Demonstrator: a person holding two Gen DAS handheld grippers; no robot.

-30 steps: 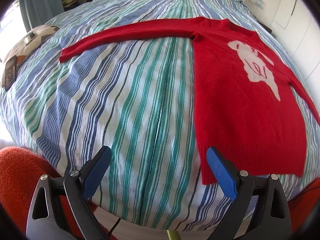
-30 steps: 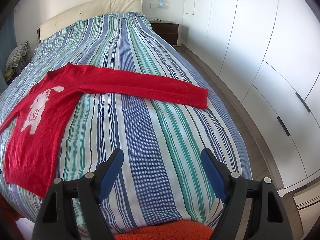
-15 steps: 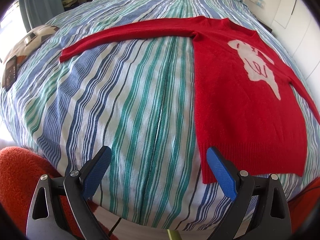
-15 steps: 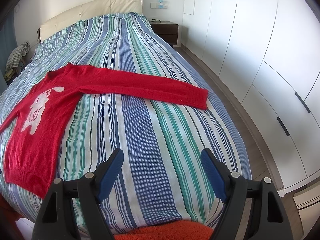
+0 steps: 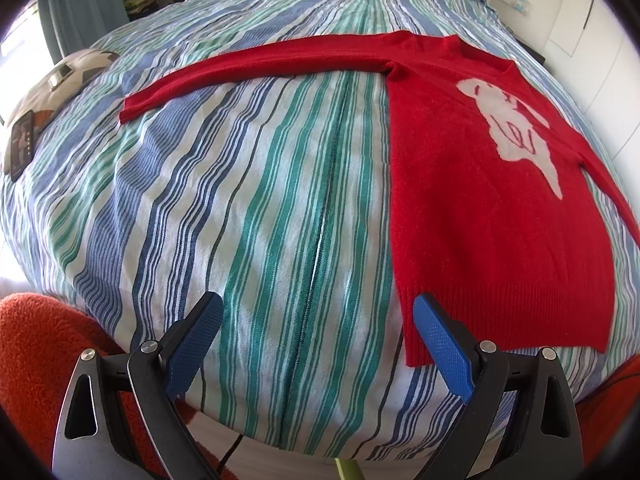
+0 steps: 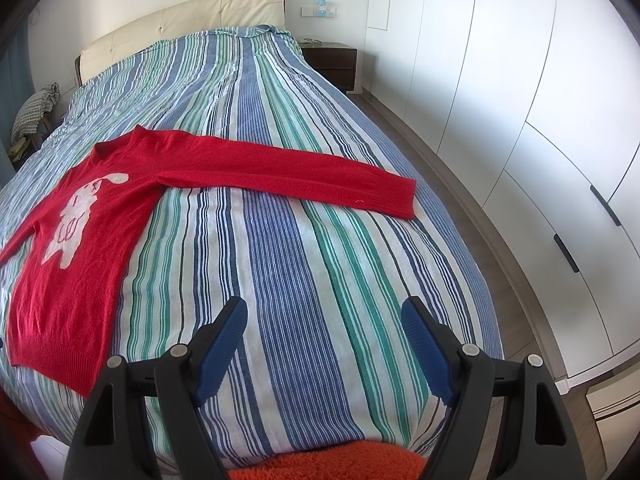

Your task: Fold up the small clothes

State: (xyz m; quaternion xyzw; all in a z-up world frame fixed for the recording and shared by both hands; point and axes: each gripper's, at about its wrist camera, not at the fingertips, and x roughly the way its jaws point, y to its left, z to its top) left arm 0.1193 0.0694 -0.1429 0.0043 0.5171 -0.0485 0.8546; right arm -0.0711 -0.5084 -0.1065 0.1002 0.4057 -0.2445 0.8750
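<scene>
In the left wrist view, the left tool [image 5: 318, 344] hangs over the foot edge of a bed with a blue, green and white striped cover [image 5: 256, 184], its blue-padded fingers [image 5: 194, 350] spread wide with nothing between them. A red knitted sweater with a white animal figure on the chest [image 5: 480, 216] lies flat on the cover to the right, front side up. Its ribbed hem sits near the foot edge, and the tool's right finger overlaps the hem's near corner in the picture; whether they touch cannot be told. One sleeve stretches straight out to the left across the stripes. At the far left a dark smartphone [image 5: 21, 144] rests on a grey and white patterned cushion [image 5: 72, 76]. Orange fleecy fabric [image 5: 36, 344] fills the lower left corner.

In the right wrist view, the right tool [image 6: 324, 346] is likewise spread wide and holds nothing, hovering above bare striped cover [image 6: 288, 264] near the foot of the bed. The sweater [image 6: 80, 240] lies to the left, well apart from this tool, with its other sleeve extended to the right toward the bed's edge. A cream padded headboard [image 6: 180, 24] stands at the far end, a dark wooden nightstand [image 6: 332, 62] beside it, and white wardrobe doors with dark handles [image 6: 540, 120] line the right side.
</scene>
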